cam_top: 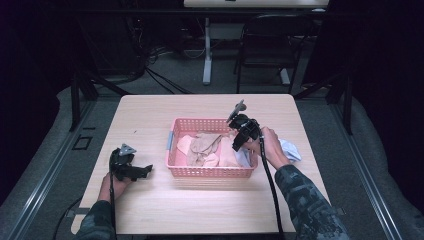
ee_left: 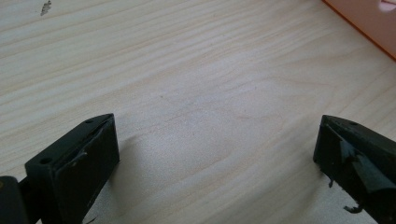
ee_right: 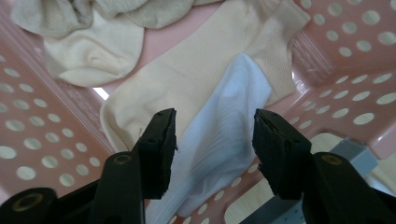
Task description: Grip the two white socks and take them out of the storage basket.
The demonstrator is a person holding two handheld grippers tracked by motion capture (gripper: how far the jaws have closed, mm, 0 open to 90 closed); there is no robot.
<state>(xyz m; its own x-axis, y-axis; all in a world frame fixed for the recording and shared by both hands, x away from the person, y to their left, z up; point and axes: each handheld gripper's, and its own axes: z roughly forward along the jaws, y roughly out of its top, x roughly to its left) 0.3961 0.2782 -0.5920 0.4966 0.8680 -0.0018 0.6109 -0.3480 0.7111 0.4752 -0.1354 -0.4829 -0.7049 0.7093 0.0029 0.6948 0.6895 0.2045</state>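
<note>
Overhead, the right gripper hangs inside the right end of a pink basket at mid-table, its jaws set apart and holding nothing, astride a white sock that lies over the basket's wall & partly on a cream sock. More beige socks are bunched toward the far end in the right gripper view. Another pale cloth sits on the table just outside the basket, right of the person's right hand. Well apart at the left, the left gripper rests low over bare table, jaws wide, nothing betw. them. Judged from this, the step in hand is a pinch on the white sock: best to drop the jaws straight onto its ribbed middle, close on one layer only, w/o catching the cream sock beneath or the perforated wall, then lift clear of the rim. Snagging a hole looks the main risk.
</note>
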